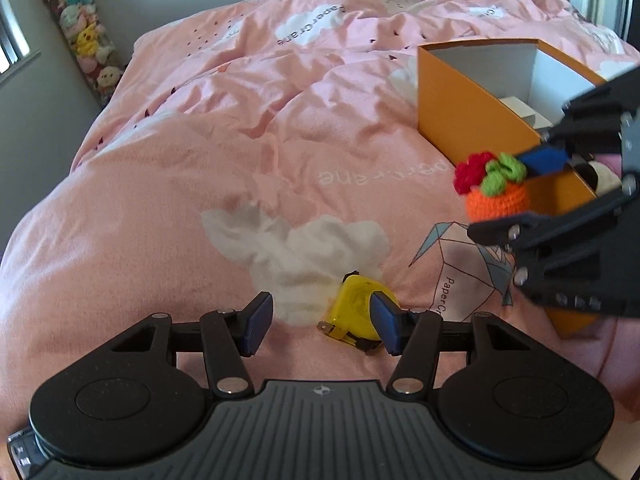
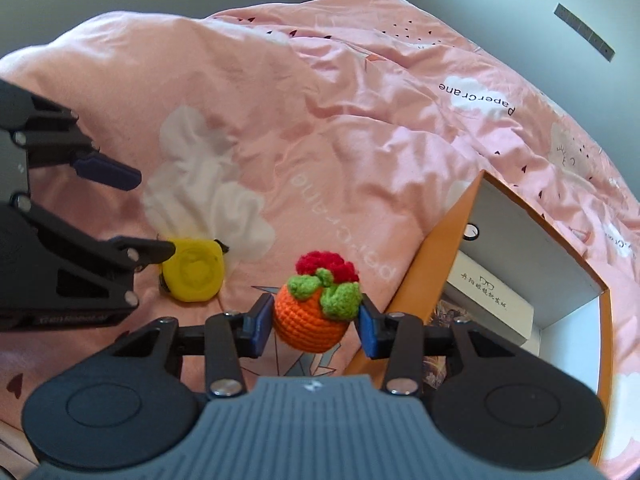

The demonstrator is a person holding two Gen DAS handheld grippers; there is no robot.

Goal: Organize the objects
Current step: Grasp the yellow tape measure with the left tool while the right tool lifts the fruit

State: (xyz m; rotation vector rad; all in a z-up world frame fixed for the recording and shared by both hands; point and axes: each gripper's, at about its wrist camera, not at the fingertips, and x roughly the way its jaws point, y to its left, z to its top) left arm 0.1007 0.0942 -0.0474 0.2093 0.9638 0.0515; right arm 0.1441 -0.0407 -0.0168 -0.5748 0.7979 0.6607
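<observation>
bedding (image 1: 200, 160) in pink carried one orange box (image 1: 460, 96). right claw (image 2: 316, 320) gripped one crochet flowerpot (image 2: 312, 316) beside that box. left claw (image 1: 322, 322) gaped wide, one yellow tape measure (image 1: 356, 312) lying between its fingers.

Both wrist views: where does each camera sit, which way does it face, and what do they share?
Left wrist view: sits on the left tool, looking forward and down over the pink duvet at the yellow tape measure; own open fingers show, the right tool enters at right.
Right wrist view: sits on the right tool, looking down at the crochet pot it grips beside the orange box; the left tool enters at left.
Shared: duvet, tape measure, crochet pot, box.
</observation>
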